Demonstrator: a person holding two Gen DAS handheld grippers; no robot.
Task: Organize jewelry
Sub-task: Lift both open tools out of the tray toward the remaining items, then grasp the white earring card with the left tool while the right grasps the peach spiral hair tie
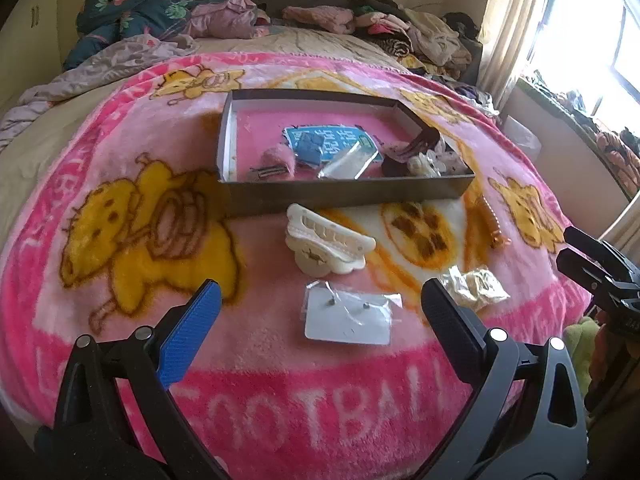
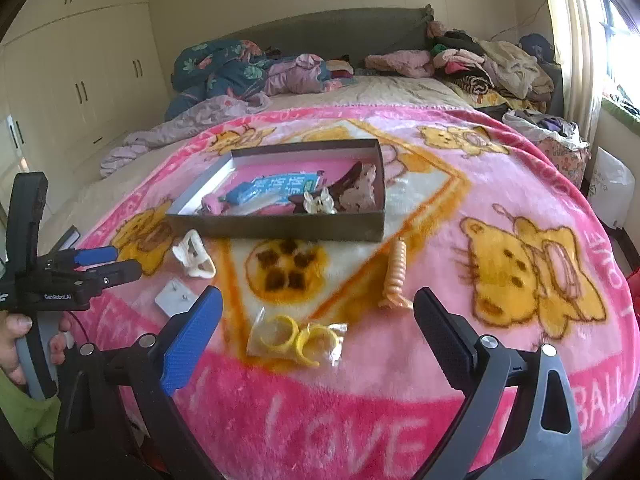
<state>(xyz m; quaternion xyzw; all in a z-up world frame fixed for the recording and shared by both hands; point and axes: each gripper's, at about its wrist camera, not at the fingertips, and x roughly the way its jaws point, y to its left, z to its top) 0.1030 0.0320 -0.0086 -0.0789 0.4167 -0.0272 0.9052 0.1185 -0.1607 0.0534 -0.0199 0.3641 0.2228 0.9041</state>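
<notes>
A shallow dark box [image 1: 348, 196] [image 2: 280, 227] on the pink blanket holds several hair clips and packets. In front of it lie a cream hair claw [image 1: 326, 246] [image 2: 194, 258], a white earring card in plastic [image 1: 348, 314] [image 2: 174, 298], a bag of yellow rings [image 2: 298, 338] [image 1: 472, 286] and an orange coil clip [image 2: 396, 278] [image 1: 494, 226]. My left gripper [image 1: 320, 312] is open and empty, its fingers either side of the earring card. My right gripper [image 2: 318, 326] is open and empty, just before the bag of rings.
The pink cartoon blanket [image 2: 520, 320] covers the near part of a bed. Piles of clothes [image 2: 488, 64] and a floral quilt [image 2: 224, 68] lie at the headboard end. White wardrobes [image 2: 80, 80] stand on the left, a window [image 1: 580, 40] on the right.
</notes>
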